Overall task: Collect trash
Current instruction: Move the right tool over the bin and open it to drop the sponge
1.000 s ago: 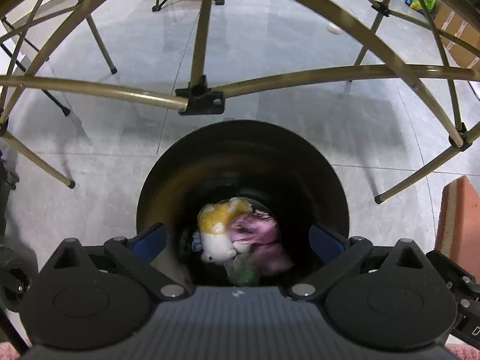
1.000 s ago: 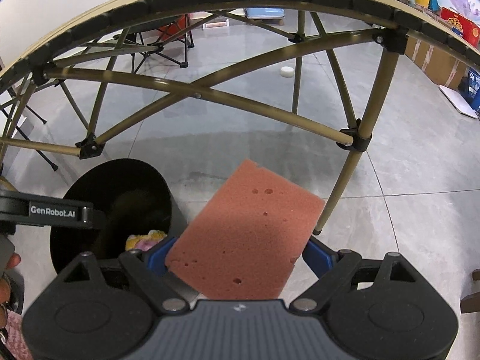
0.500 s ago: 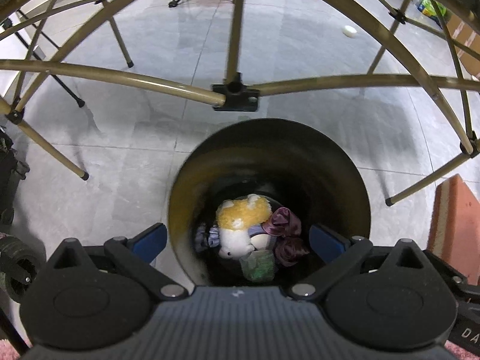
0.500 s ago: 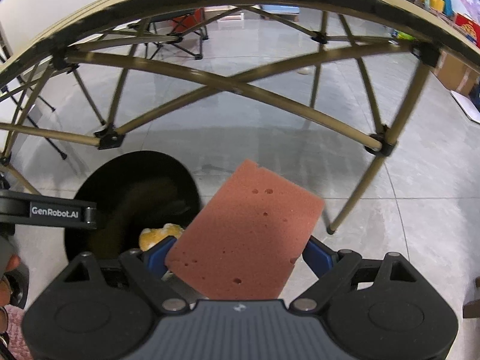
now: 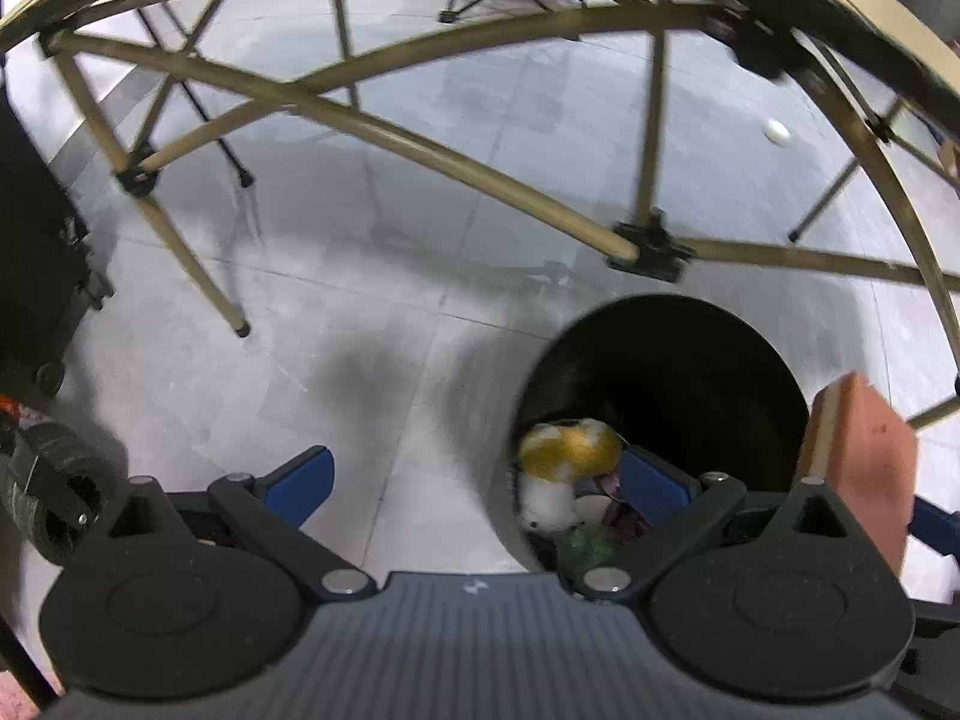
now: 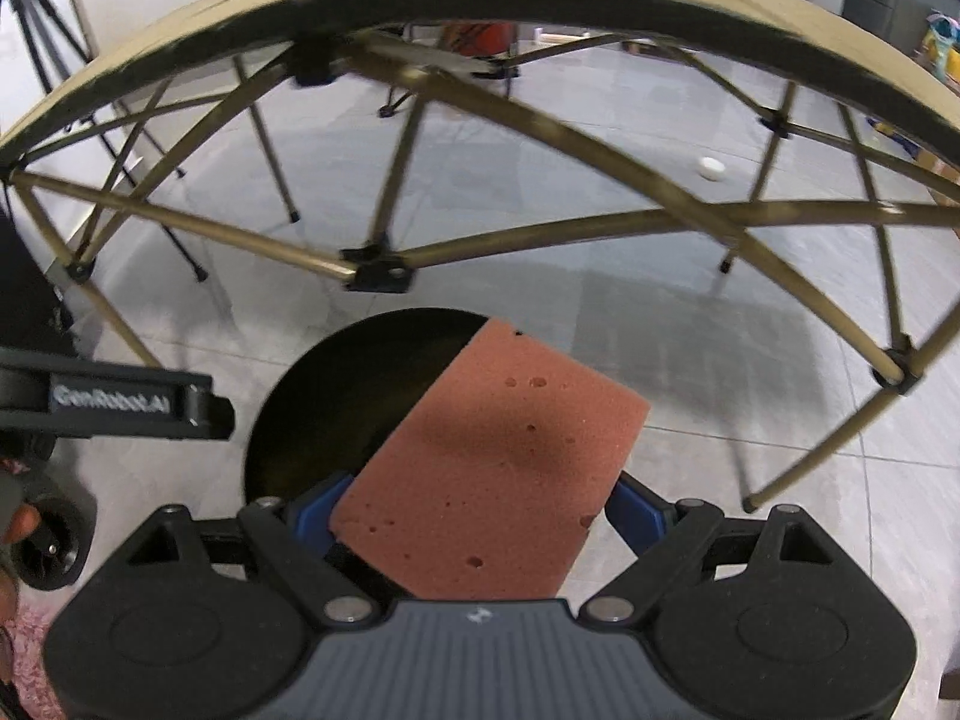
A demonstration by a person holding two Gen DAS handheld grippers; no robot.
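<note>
R gripper (image 6: 474,510) clamps sponge (image 6: 492,474) above bin (image 5: 708,360); release pending. L gripper (image 5: 474,474) wide open, empty. Bin already holds trash (image 5: 567,450).

We hold our left gripper (image 5: 474,474), a black two-finger tool with blue pads, pointing steeply downward at the bottom of its own view, its jaws spread wide with nothing between them. Our right gripper (image 6: 474,507), of the same black-and-blue build, fills the lower edge of its view, its blue pads (image 6: 315,507) pressed against the two sides of a reddish-brown porous sponge block (image 6: 498,462). One fingertip shows at that view's lower left edge.
</note>
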